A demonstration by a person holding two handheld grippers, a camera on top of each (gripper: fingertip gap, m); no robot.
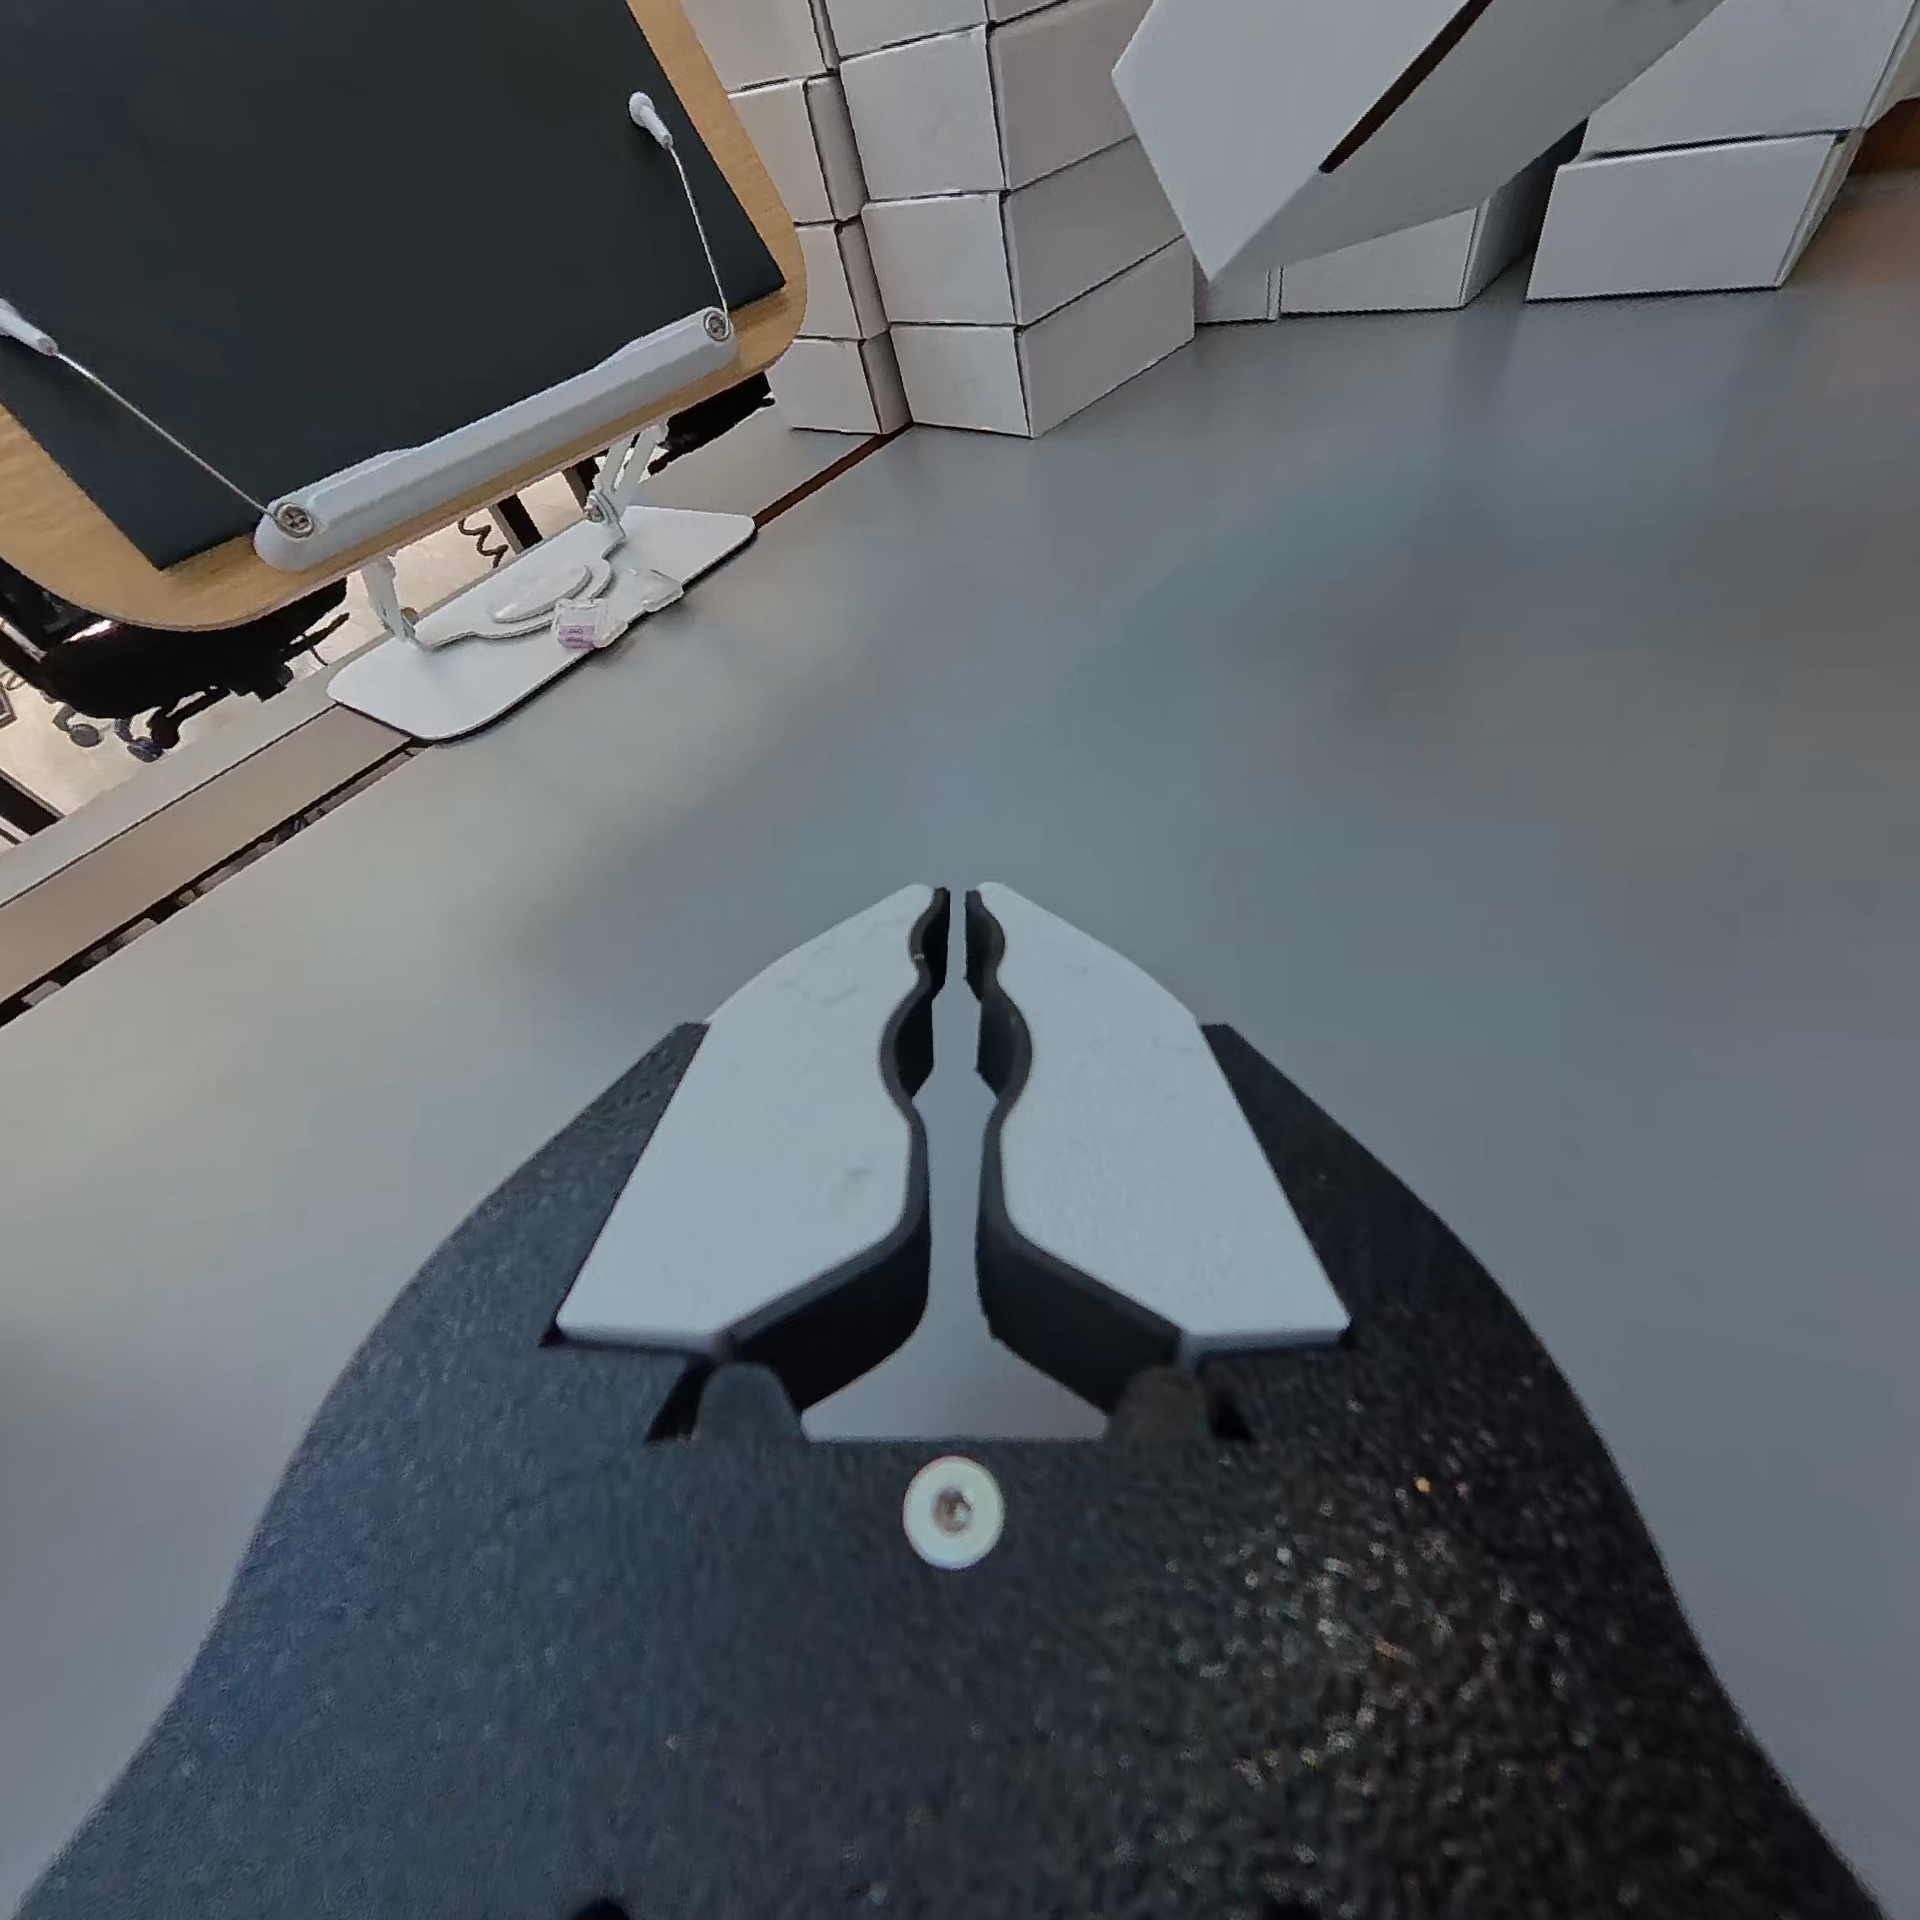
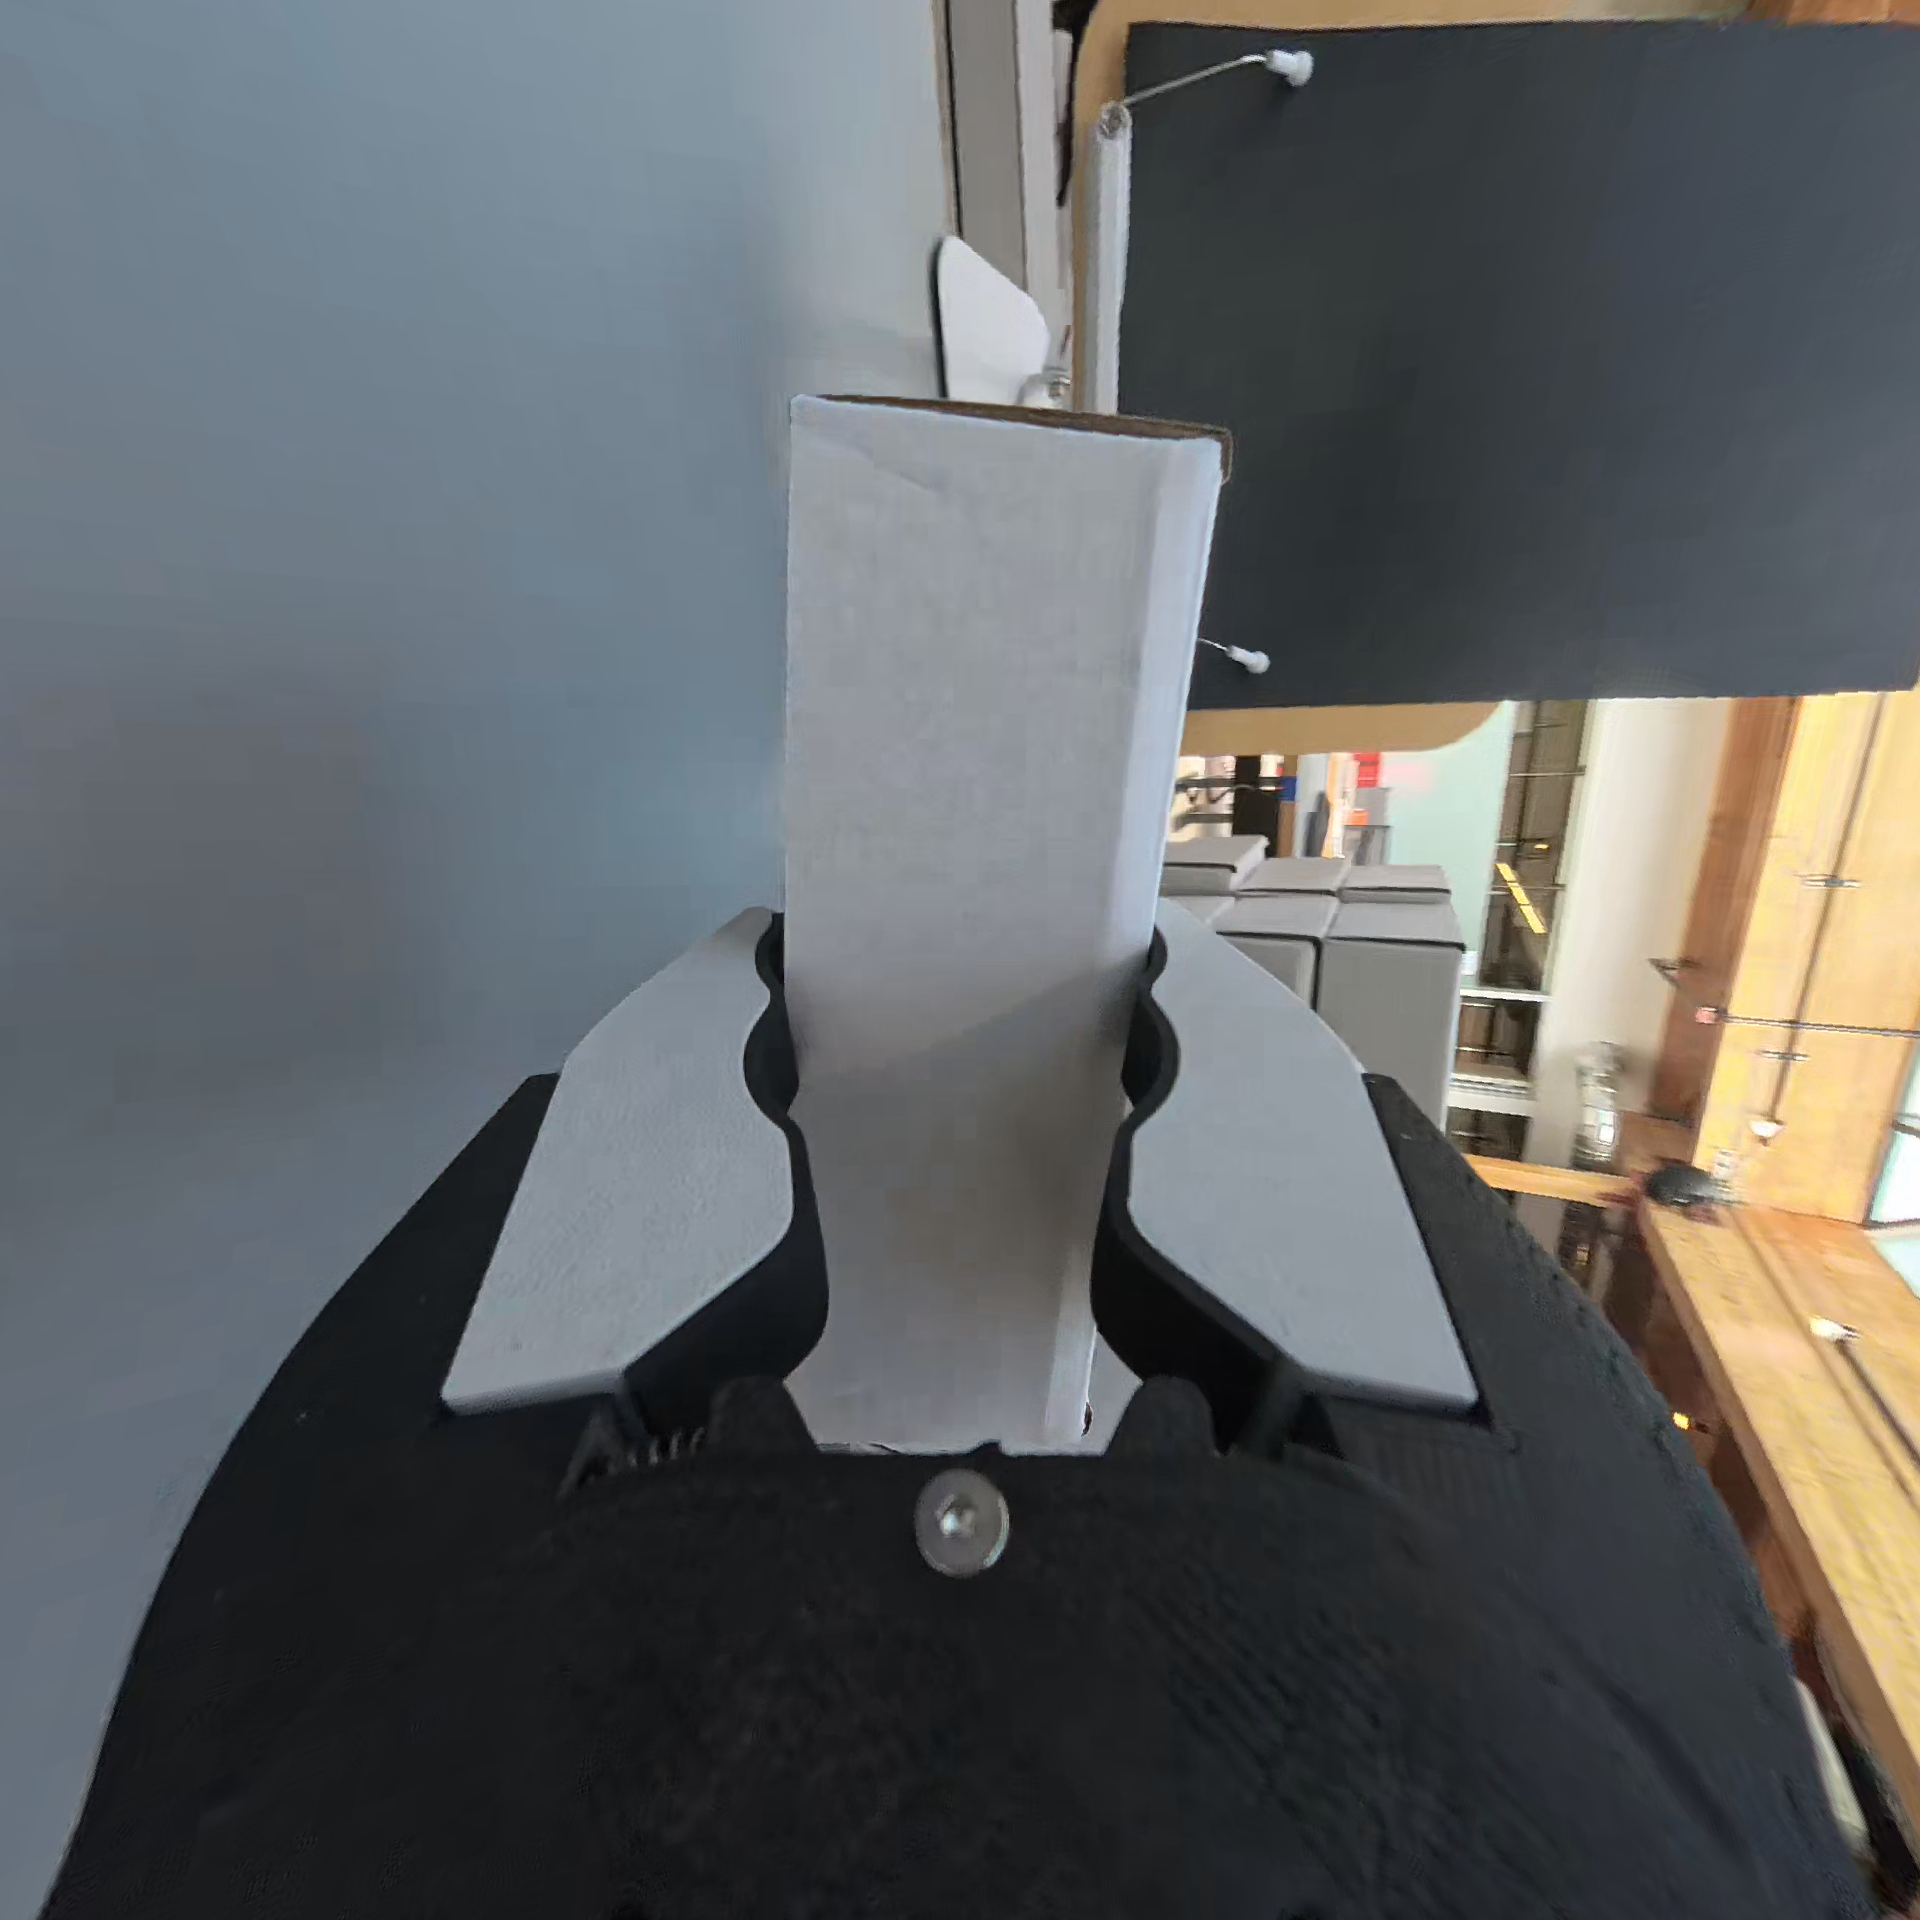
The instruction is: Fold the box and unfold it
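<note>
My right tool (image 2: 961,935) clamps the white box (image 2: 987,831) by its narrow sides, lifted off the tabletop (image 1: 1143,675) beside the stand (image 2: 1507,353). Squeezing harder could crush it; slackening drops it. My left tool (image 1: 957,904) is nearly closed, empty. No writing I can read, possibly from blur.

Counted: two grippers, one per wrist view. One white box (image 2: 987,831) clamped between right fingers (image 2: 644,1174). One book stand (image 1: 343,312) ahead-left of left fingers (image 1: 800,1122). White carton stack (image 1: 1029,249) beyond them: about eight visible, more cut off.
</note>
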